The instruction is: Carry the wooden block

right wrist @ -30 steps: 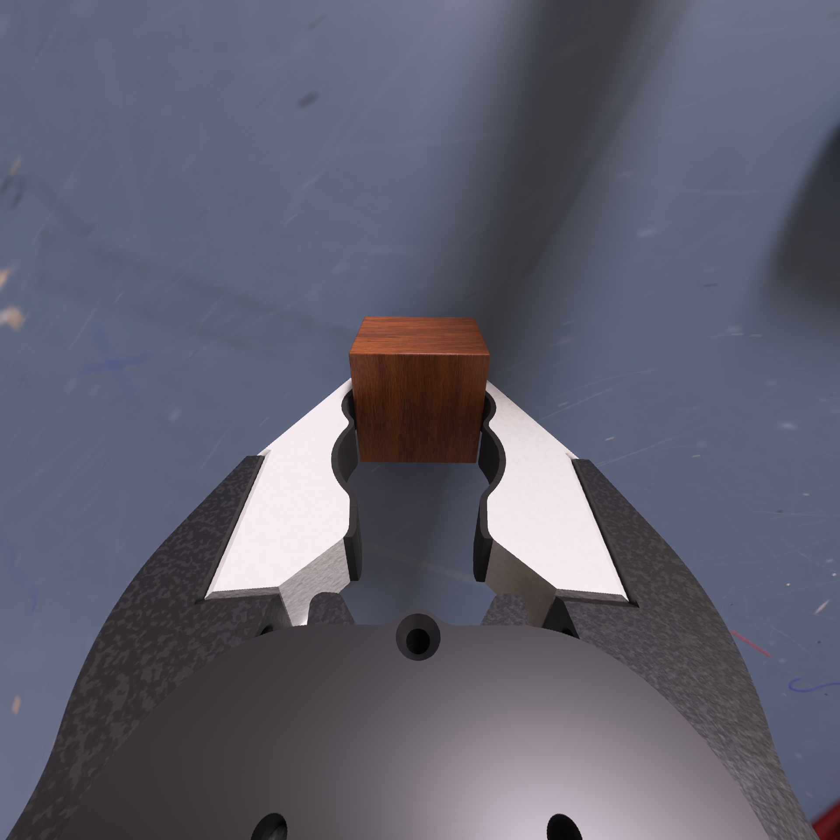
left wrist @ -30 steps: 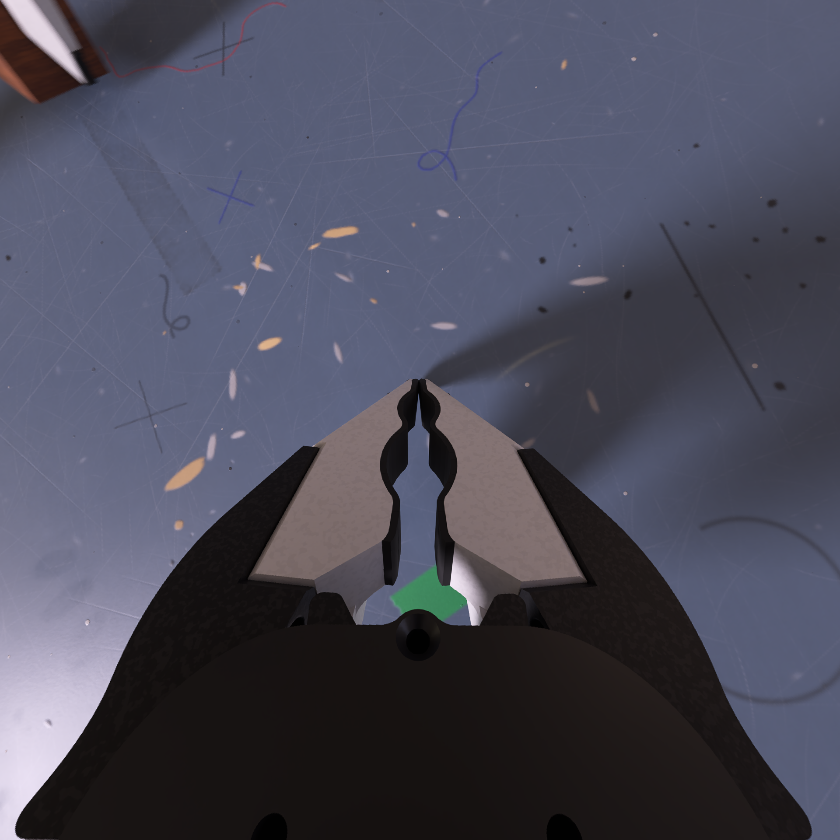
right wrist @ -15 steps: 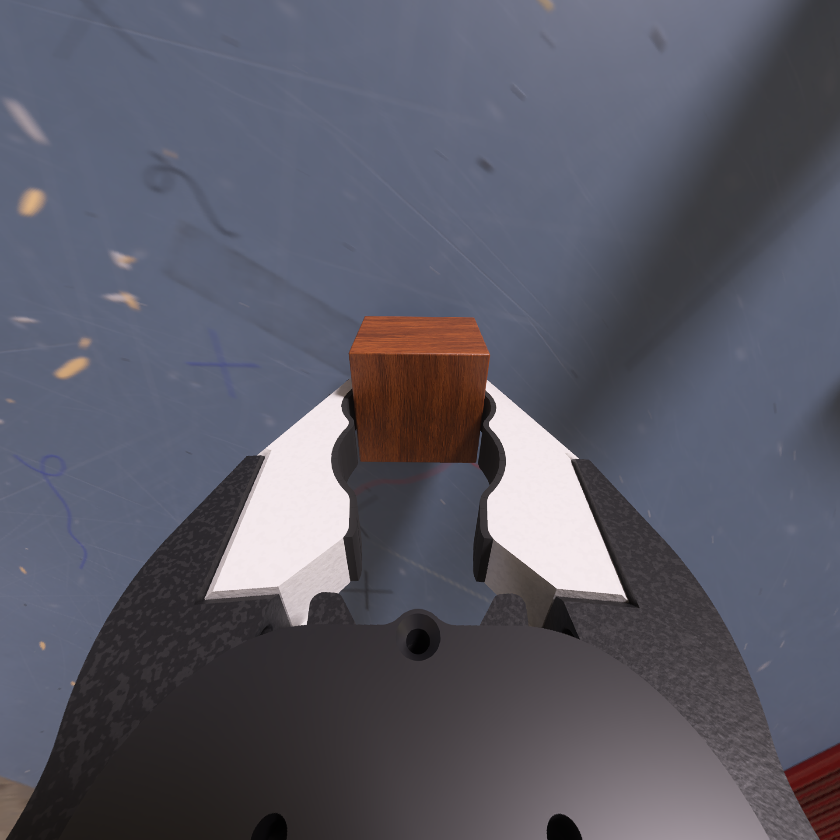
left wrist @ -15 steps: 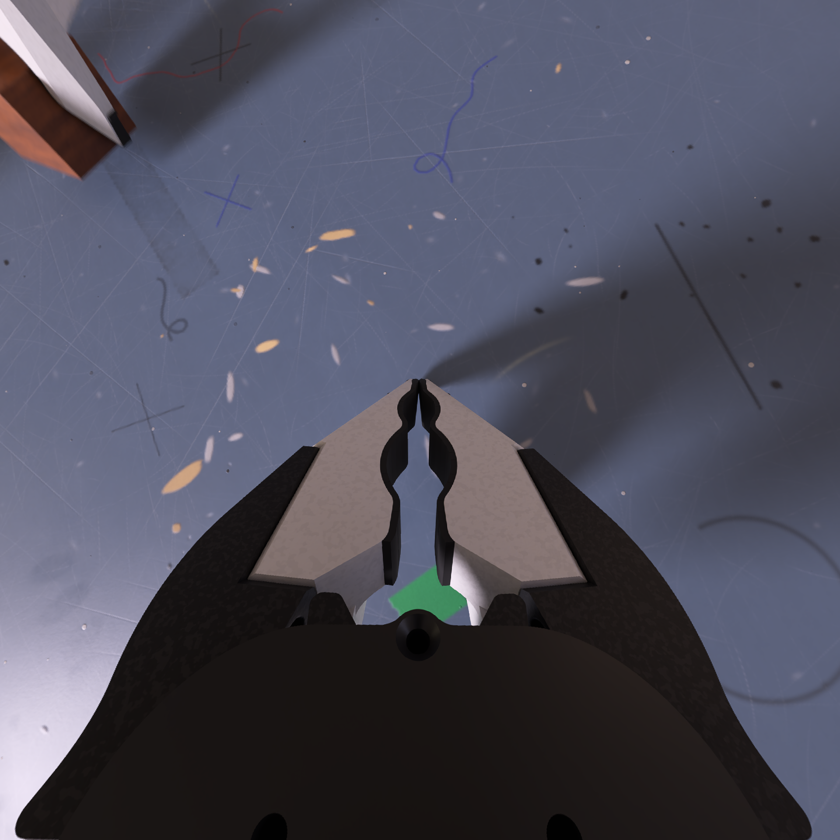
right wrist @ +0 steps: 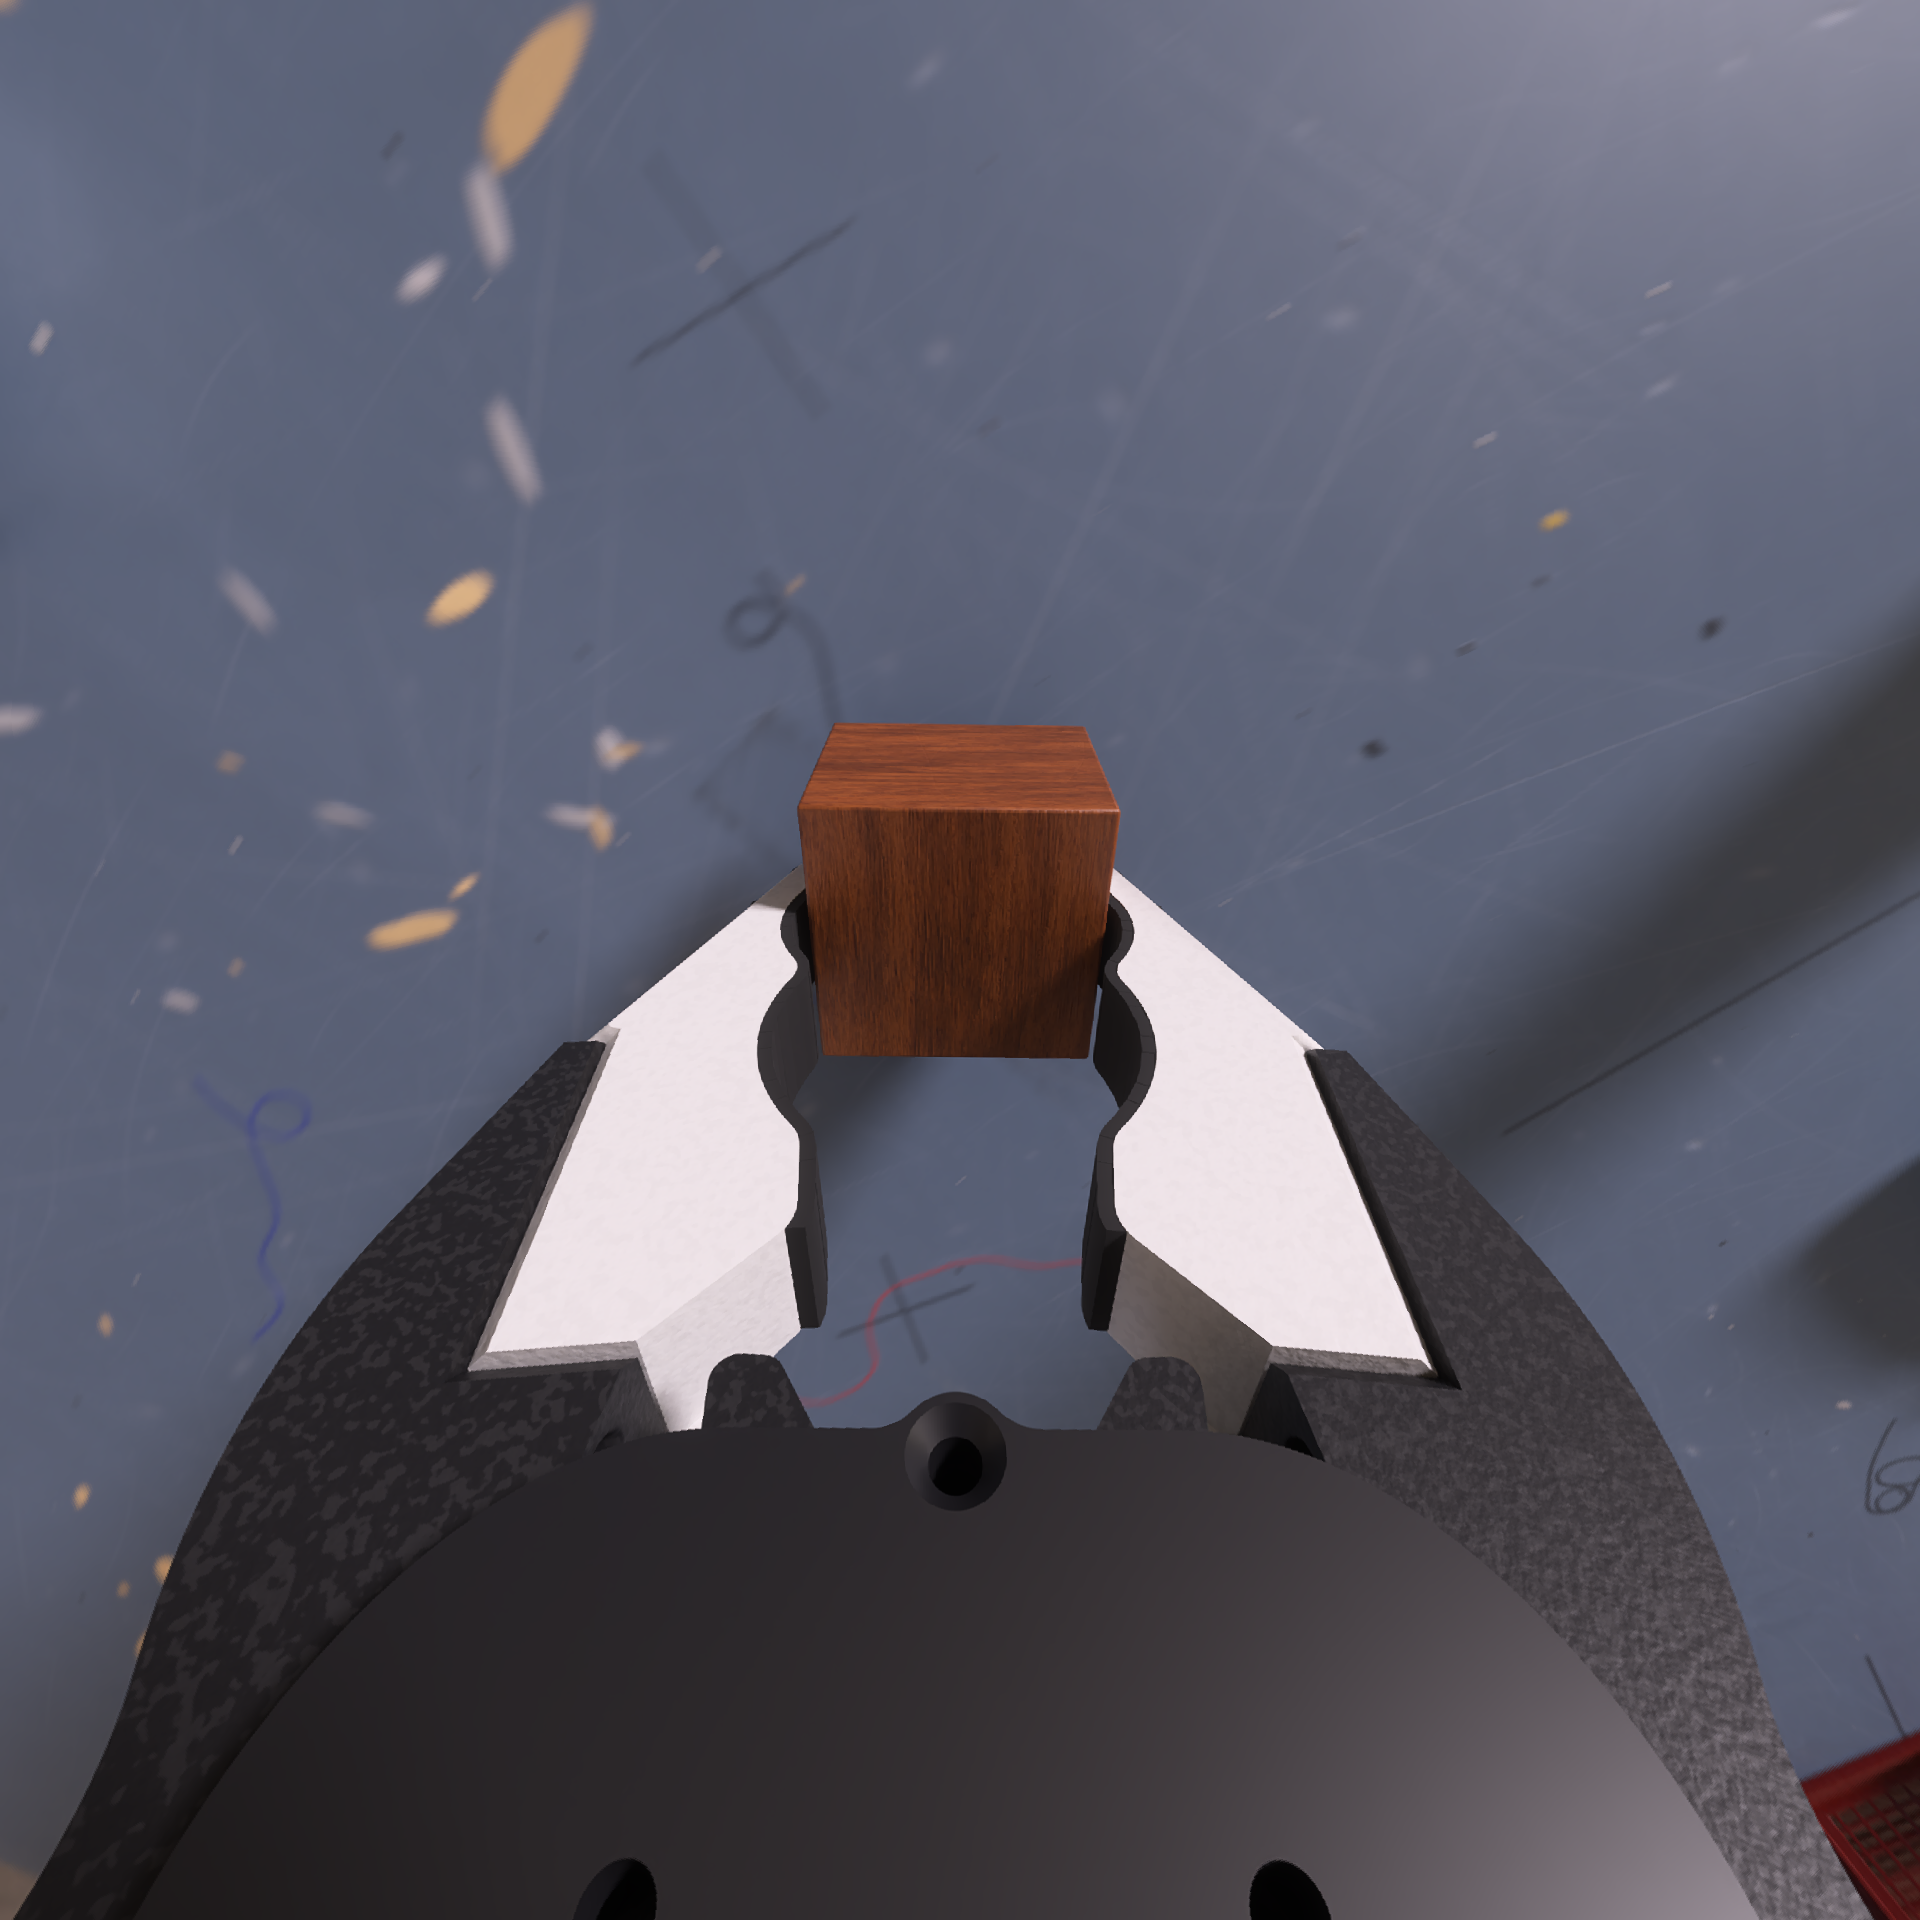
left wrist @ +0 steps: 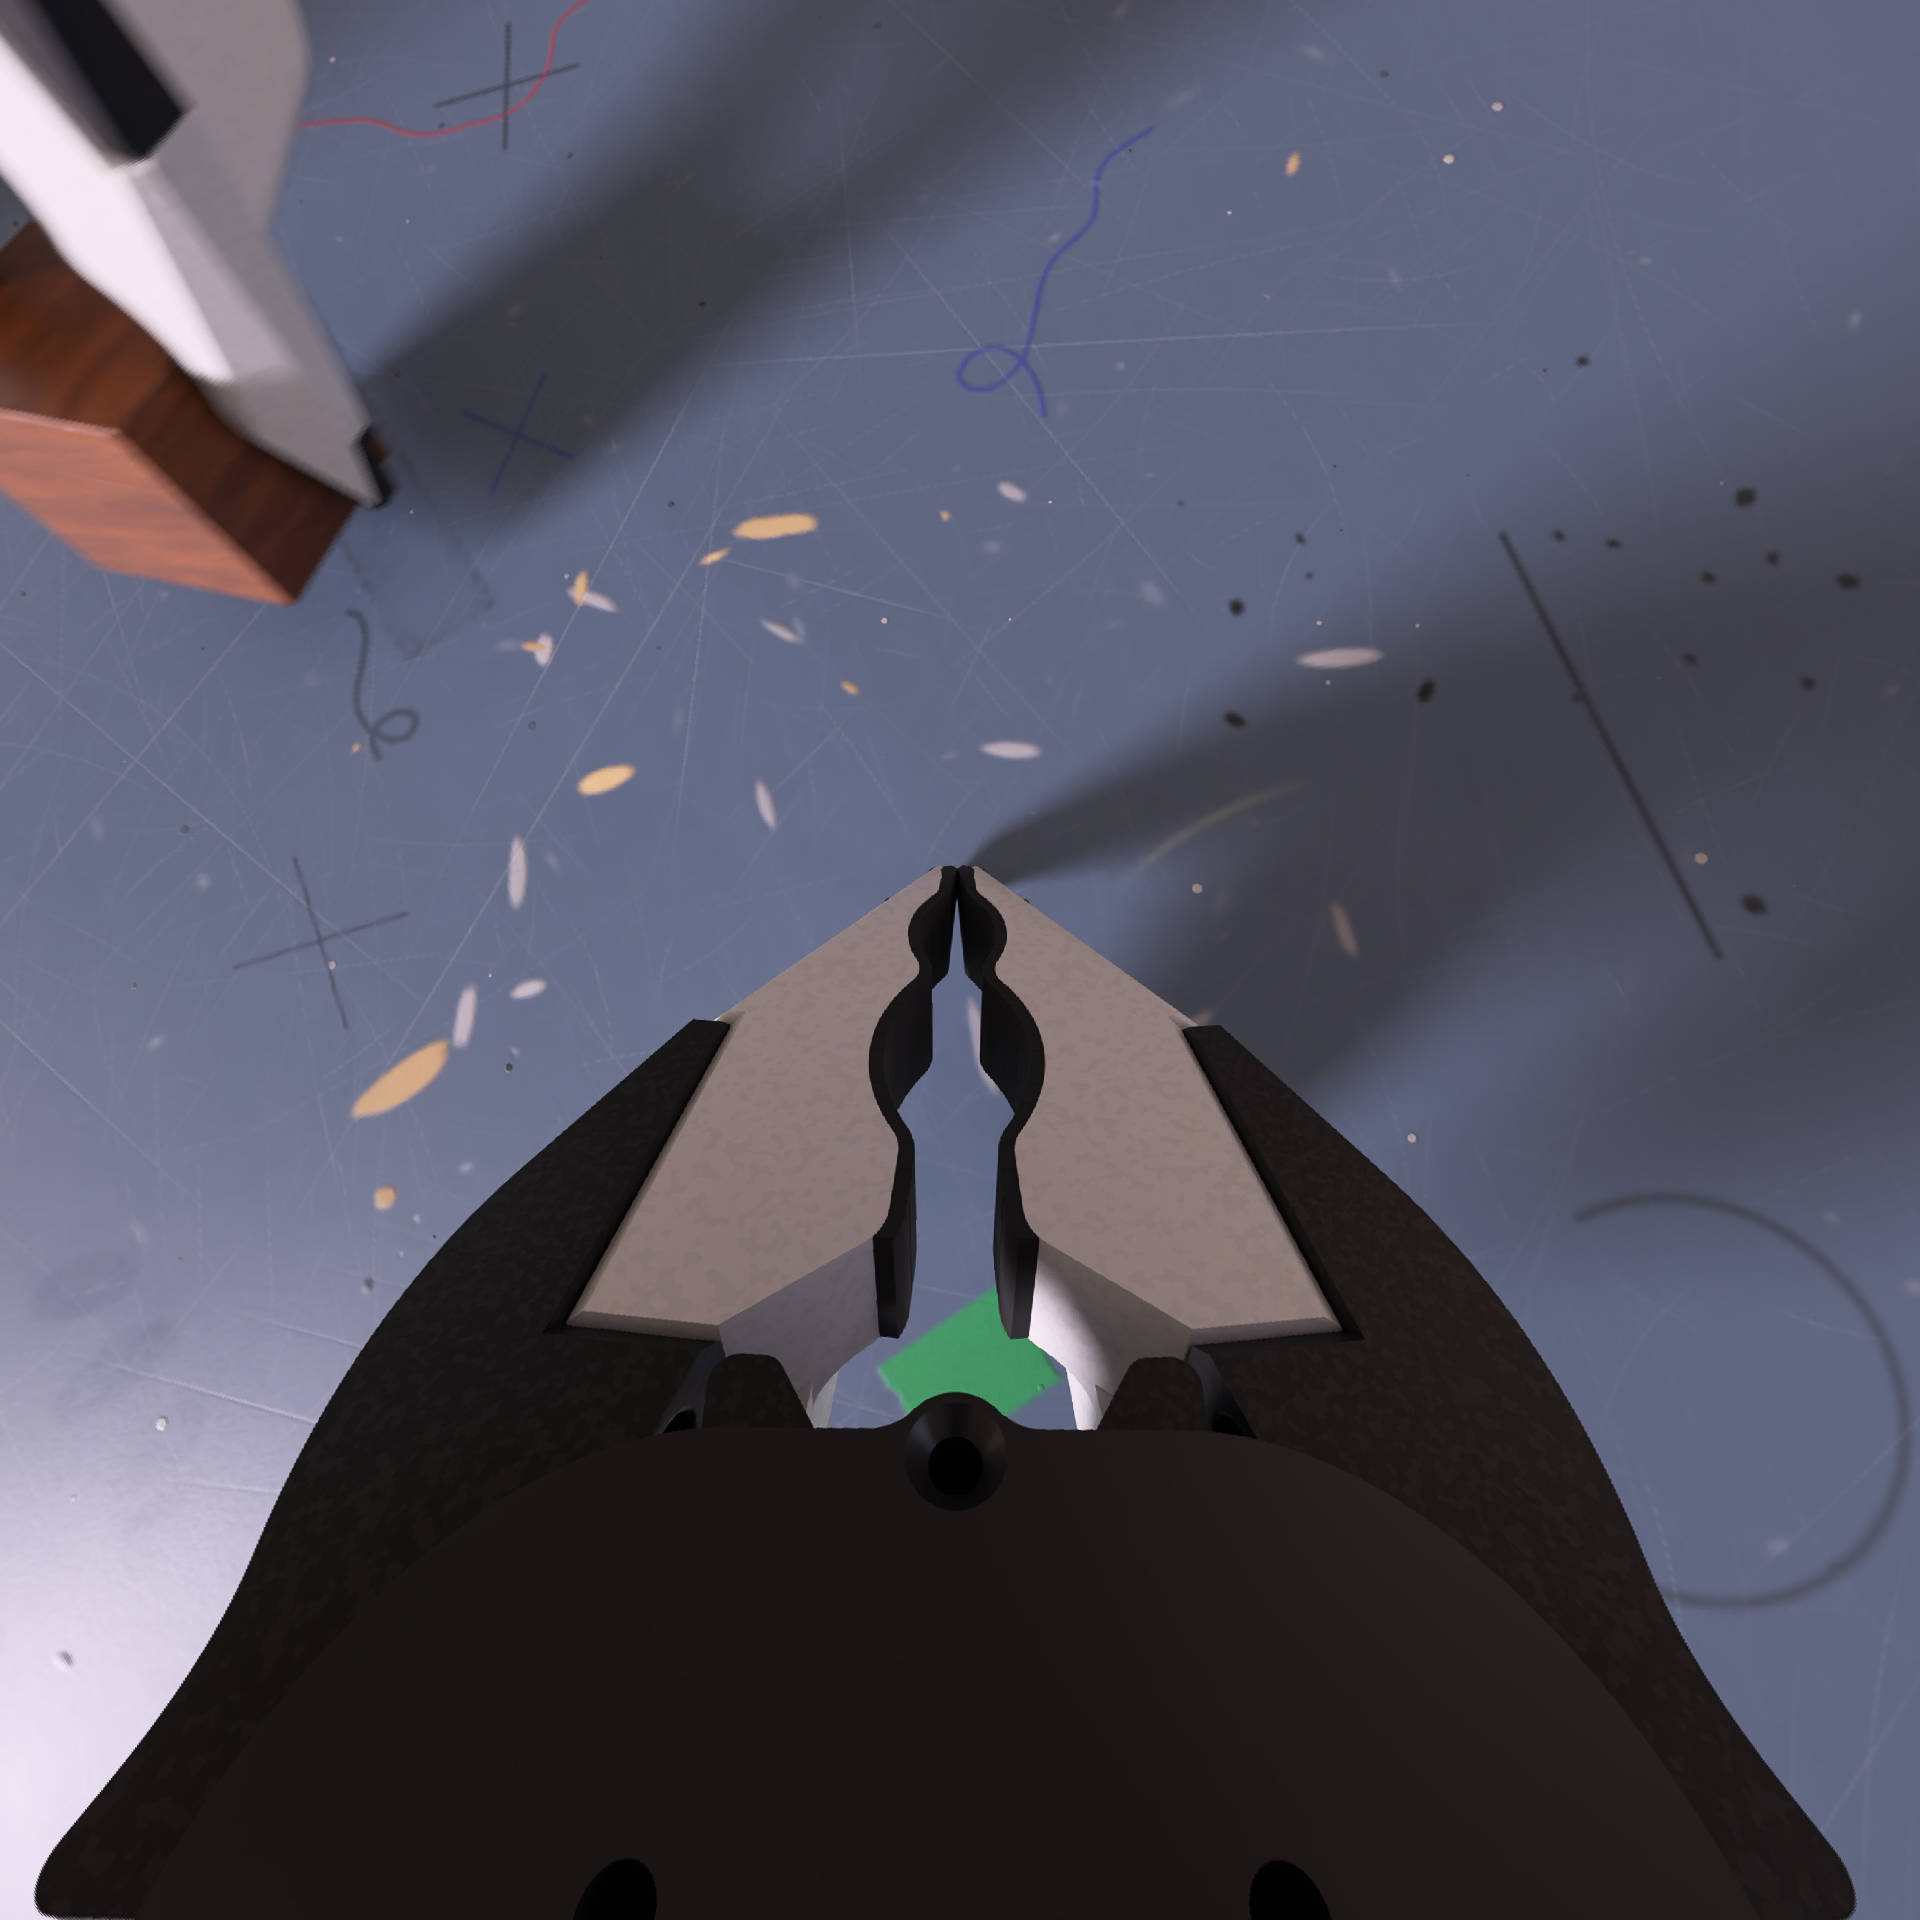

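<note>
Right gripper (right wrist: pixel 956 914): I have it clenched on the wooden block (right wrist: pixel 956 904); both white fingers (right wrist: pixel 675 1122) press the block's side faces near their tips.
Wooden block: I see it held clear of the blue-grey tabletop (right wrist: pixel 1455 520), top face level, its front edge projecting past the fingertips. From the left wrist view it sits at the upper left (left wrist: pixel 156 457), with the right gripper's finger against its near face.
Left gripper (left wrist: pixel 956 883): I read it as closed on nothing, tips meeting, well apart from the block.
Room around the block: ahead of it and to both sides, I see only flat tabletop with scratches, pen marks and pale flecks (right wrist: pixel 457 597); nothing stands near its edges.
Green patch (left wrist: pixel 966 1356): flat on the tabletop, seen through the gap at the base of the left gripper's fingers, far from the block.
Red crate (right wrist: pixel 1870 1818): only a corner shows at the lower right edge of the right wrist view, well behind the block.
Table edges: I cannot see any in either view.
</note>
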Motion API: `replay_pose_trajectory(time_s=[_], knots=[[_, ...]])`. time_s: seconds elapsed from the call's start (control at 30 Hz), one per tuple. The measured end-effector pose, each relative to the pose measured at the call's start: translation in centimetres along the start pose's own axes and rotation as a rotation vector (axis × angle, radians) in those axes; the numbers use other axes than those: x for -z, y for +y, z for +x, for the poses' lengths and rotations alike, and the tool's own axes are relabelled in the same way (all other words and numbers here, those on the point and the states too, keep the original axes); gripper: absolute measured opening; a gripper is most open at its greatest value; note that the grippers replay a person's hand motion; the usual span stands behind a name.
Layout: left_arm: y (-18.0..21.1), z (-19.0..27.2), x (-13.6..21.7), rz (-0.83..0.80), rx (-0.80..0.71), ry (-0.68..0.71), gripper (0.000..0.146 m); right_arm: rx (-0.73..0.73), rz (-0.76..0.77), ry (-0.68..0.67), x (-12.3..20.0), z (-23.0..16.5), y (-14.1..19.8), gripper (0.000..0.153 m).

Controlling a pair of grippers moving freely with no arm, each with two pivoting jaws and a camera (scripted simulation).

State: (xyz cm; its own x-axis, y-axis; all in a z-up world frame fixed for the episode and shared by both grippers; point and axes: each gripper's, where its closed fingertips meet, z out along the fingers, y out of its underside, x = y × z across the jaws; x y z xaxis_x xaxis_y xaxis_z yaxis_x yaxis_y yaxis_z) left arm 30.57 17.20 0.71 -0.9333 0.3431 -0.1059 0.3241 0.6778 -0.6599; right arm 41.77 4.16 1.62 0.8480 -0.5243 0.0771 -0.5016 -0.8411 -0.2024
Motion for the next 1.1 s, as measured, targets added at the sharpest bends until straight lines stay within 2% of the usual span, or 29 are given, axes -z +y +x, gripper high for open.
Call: replay_pose_trajectory(time_s=[0.07,0.13,0.23,0.3,0.33,0.4,0.47,0.53,0.63,0.67,0.73,0.83,0.93,1.03,1.1], knots=[[0.0,0.0,0.0,0.000,0.009,-0.007,0.000,-0.089,0.032,0.004,-0.3,2.7,-0.5,0.051],[0.0,0.0,0.0,0.002,0.011,-0.012,0.000,-0.178,0.038,0.007,-0.1,4.5,1.3,0.051],[0.0,0.0,0.0,0.007,0.016,-0.004,0.000,-0.087,0.004,-0.033,0.4,0.7,2.7,0.051],[0.0,0.0,0.0,0.009,0.023,0.011,0.000,0.003,0.019,-0.025,0.3,-1.9,1.0,0.051],[0.0,0.0,0.0,0.009,0.024,0.015,0.000,0.011,0.039,-0.021,0.1,-1.9,0.1,0.051],[0.0,0.0,0.0,0.008,0.024,0.016,0.000,-0.090,0.079,-0.010,-0.2,0.6,-0.3,0.051],[0.0,0.0,0.0,0.007,0.021,0.009,0.000,-0.181,0.083,-0.003,-0.1,2.6,0.7,0.051],[0.0,0.0,0.0,0.009,0.019,0.009,0.000,-0.119,0.032,-0.025,0.1,0.7,1.2,0.051],[0.0,0.0,0.0,0.008,0.025,0.022,0.000,0.068,-0.008,-0.038,-0.1,-3.0,-1.7,0.051],[-0.1,0.1,-0.1,0.007,0.024,0.024,0.000,0.077,0.006,-0.024,-0.4,-2.6,-2.9,0.051],[-0.2,0.2,-0.2,0.003,0.017,0.019,0.000,-0.037,0.049,0.008,-0.9,1.0,-4.1,0.051],[-0.2,0.2,-0.2,0.004,0.018,0.015,0.000,-0.231,0.034,0.014,-0.8,5.8,-1.3,0.051],[-0.1,0.2,-0.1,-0.003,0.019,0.010,0.000,-0.120,-0.046,-0.028,-0.1,2.7,1.0,0.051],[0.5,-0.7,0.3,-0.031,0.059,-0.006,0.000,0.071,-0.075,-0.060,-0.2,-2.0,-1.1,0.051],[1.1,-1.5,0.7,-0.058,0.098,-0.026,0.000,0.120,-0.058,-0.051,-0.6,-1.9,-3.5,0.051]])
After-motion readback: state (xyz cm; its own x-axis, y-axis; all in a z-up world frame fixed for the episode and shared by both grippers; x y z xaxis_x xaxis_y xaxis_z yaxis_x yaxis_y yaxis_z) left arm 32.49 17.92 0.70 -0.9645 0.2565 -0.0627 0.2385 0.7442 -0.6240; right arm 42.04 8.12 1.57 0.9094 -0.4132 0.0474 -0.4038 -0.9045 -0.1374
